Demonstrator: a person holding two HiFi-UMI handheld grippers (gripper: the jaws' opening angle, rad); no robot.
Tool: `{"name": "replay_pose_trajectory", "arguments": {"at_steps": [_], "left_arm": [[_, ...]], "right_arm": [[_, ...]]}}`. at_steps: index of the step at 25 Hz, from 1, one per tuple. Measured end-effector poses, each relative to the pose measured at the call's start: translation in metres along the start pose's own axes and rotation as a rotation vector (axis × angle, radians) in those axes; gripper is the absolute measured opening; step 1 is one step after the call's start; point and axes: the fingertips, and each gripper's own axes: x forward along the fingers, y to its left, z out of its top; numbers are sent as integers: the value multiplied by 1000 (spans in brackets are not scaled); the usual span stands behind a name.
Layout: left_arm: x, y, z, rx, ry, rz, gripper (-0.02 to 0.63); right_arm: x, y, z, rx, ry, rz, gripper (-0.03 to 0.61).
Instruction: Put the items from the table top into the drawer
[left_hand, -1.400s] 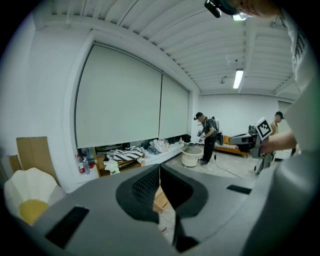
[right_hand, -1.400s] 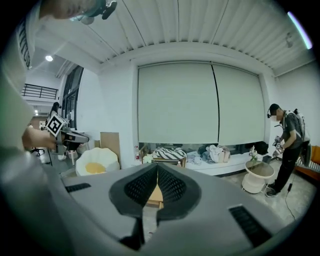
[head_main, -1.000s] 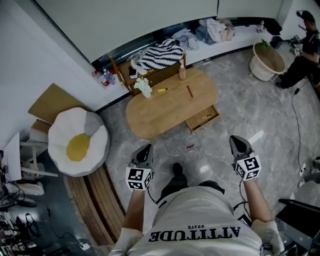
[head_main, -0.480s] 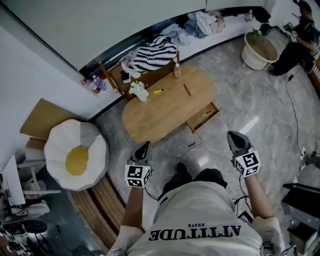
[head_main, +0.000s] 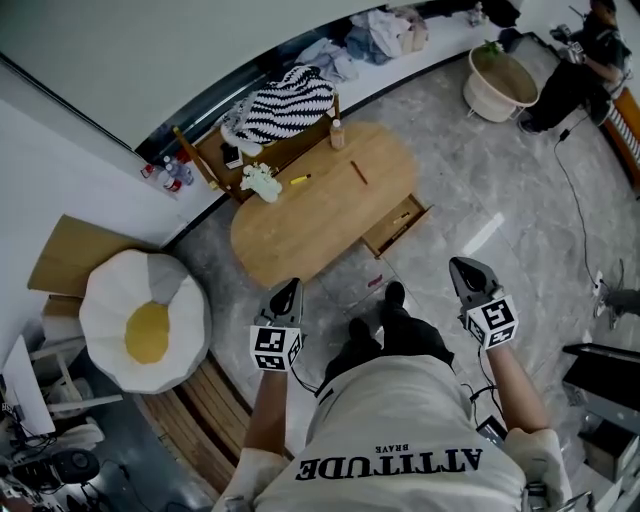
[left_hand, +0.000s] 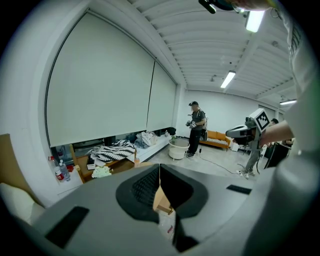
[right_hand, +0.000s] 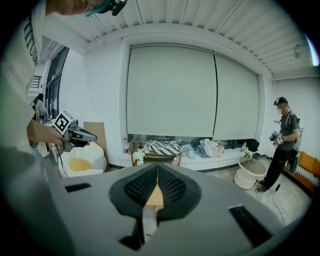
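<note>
Well apart from the oval wooden table (head_main: 320, 215), stands facing it with a gripper in each hand, both held out at waist level above the grey floor. Holds the left gripper (head_main: 288, 296) with jaws closed, tips pressed together, gripping nothing and touching nothing; confirms as much in the left gripper view, with only a thin slit lower down and floor showing through it. Holds the right gripper (head_main: 468, 280) likewise closed and empty, jaws meeting at the tip in the right gripper view. Shows the task's things on the table top: a yellow marker (head_main: 299, 180), a reddish pen (head_main: 358, 172), a small bottle (head_main: 338, 133) at the far edge and a white bunch (head_main: 261, 180) near the left end. Shows the drawer (head_main: 398, 225) pulled out at the table's near right side, with a small yellow thing (head_main: 404, 216) inside, too small to name. Hides much of the near floor behind a white T-shirt (head_main: 400, 440). Renders a small red object (head_main: 375, 281), on the floor between drawer and feet, too small to identify.
</note>
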Motion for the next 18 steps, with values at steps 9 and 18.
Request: {"name": "replay_pose_trajectory", "arguments": {"at_steps": [9,18], "left_arm": [[31,-1,4,-19,2,19,21],[90,-8,15,-47,22,72,21]], "right_arm": [[26,-26,-4,10,16,34,20],[80,-81,-17,40,61,106,20]]}}
